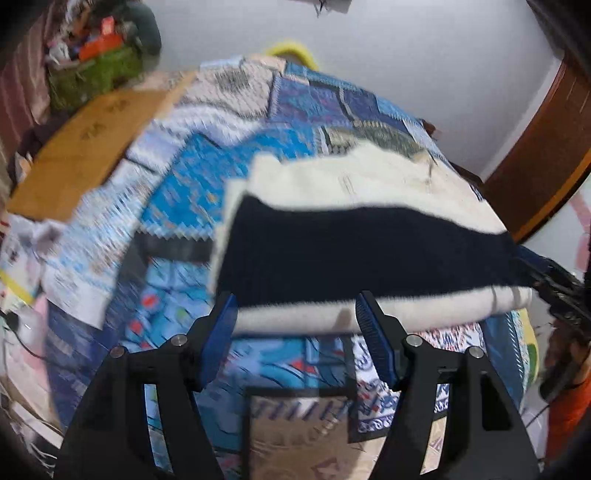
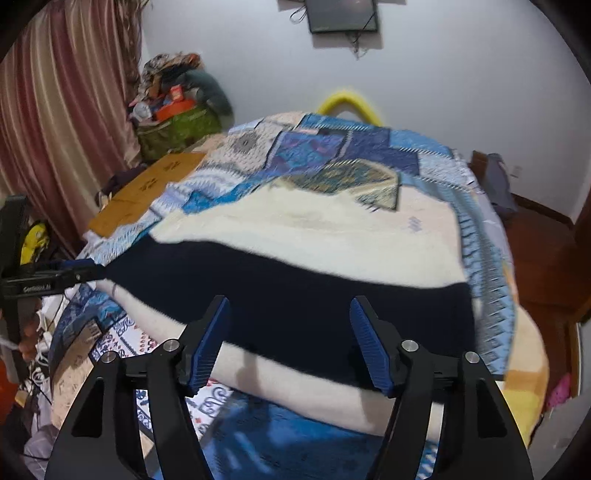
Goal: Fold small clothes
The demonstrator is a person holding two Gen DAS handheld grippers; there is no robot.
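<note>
Cream and navy knit filled the middle of my left wrist view: the folded garment (image 1: 354,236) lay across the blue patchwork bedspread (image 1: 192,192), its dark band running from 9 to 3 o'clock and a cream roll along its near edge. My left gripper (image 1: 297,317) stood with its jaws spread wide, the blue pads (image 1: 219,332) flanking that near cream edge; blur kept me from telling whether they touched it. At 3 o'clock the other gripper's black finger reached in to the garment's right end. A brown cardboard sheet (image 1: 85,147) lay at 10 o'clock on the bed's far left side, a green bag (image 1: 96,74) piled with clutter behind it at 11 o'clock, and a yellow hoop (image 1: 291,51) showed over the bed's far edge at 12.

From the right wrist, the same garment (image 2: 295,288) spread wider, cream beyond the navy band and cream again in front. My right gripper (image 2: 290,325) was likewise spread open, gripping nothing, its tips over the near fold. The left gripper's black arm (image 2: 44,280) came in at 9 o'clock, its blue tip at the garment's left corner. Pink curtains (image 2: 62,110) hung at 10 o'clock, and a dark wall screen (image 2: 343,14) sat at 12.
</note>
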